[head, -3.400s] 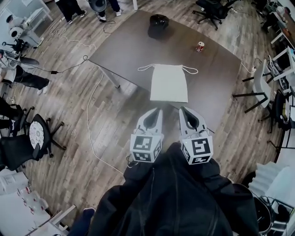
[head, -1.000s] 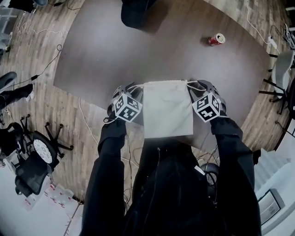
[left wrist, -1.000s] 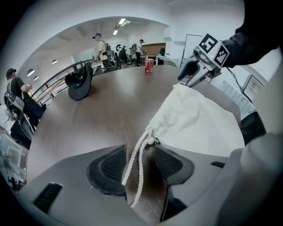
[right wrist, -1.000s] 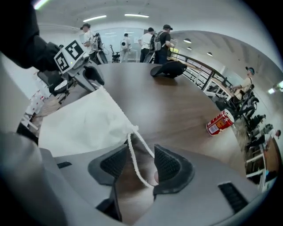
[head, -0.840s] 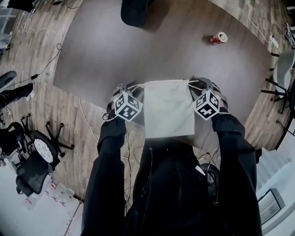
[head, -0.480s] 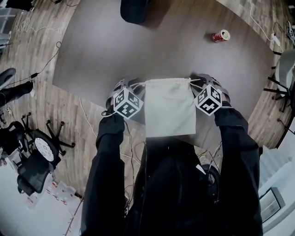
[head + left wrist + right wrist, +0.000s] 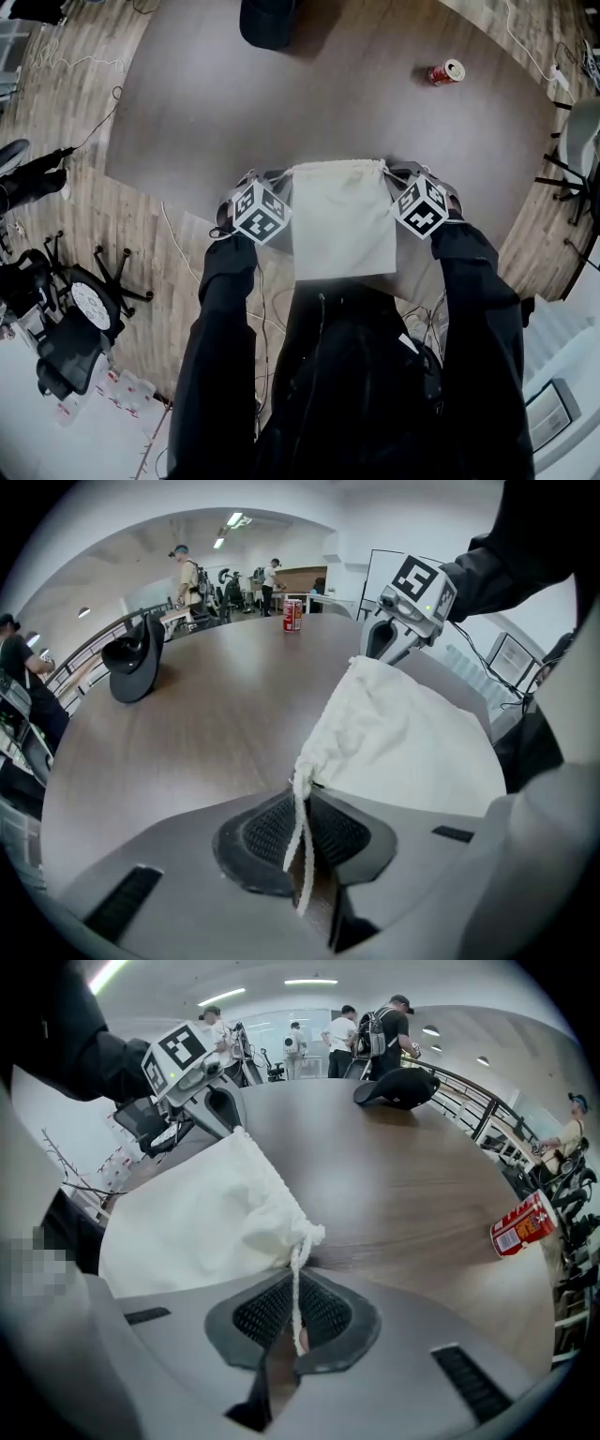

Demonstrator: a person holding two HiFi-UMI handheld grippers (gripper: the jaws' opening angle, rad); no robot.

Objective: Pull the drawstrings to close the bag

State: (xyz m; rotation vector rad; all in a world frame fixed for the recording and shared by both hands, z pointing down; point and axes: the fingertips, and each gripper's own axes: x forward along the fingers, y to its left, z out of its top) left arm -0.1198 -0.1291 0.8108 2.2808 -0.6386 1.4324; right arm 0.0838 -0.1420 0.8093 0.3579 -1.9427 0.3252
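A white cloth bag [image 7: 340,220] lies flat on the dark table [image 7: 234,103], near its front edge. My left gripper [image 7: 270,178] sits at the bag's top left corner. Its jaws have just been closing and now pinch the white drawstring [image 7: 300,827] between the ribbed pads. My right gripper [image 7: 401,174] is at the top right corner. Its jaws have also just been closing, on the other drawstring [image 7: 296,1297]. The bag's mouth [image 7: 328,733] is slightly puckered at both corners. Each gripper view shows the opposite gripper across the bag [image 7: 206,1213].
A red can [image 7: 446,72] lies on its side at the table's far right. A black cap [image 7: 267,21] rests at the far edge. Office chairs [image 7: 66,309] and cables stand on the wooden floor to the left. People stand in the background of both gripper views.
Both grippers came from in front of the table to the bag's top corners. Over the last second they barely shifted, and the loose cord loops beside the bag no longer show.
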